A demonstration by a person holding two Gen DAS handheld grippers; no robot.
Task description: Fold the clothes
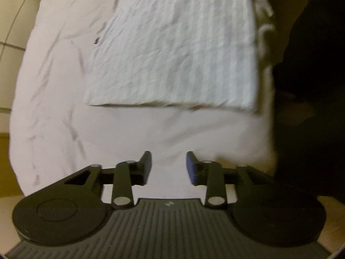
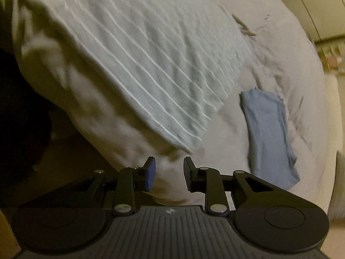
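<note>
A pale striped garment lies folded flat on the white bed sheet, its near edge straight. My left gripper hovers over bare sheet short of that edge, open and holding nothing. In the right wrist view the same striped garment slopes across the bed, one corner hanging toward the mattress edge. My right gripper sits just below that corner, open and empty. A folded light blue cloth lies on the sheet to the right.
The bed edge drops off to a dark area on the right of the left wrist view and on the left of the right wrist view. A pale wall or cabinet stands beyond the bed.
</note>
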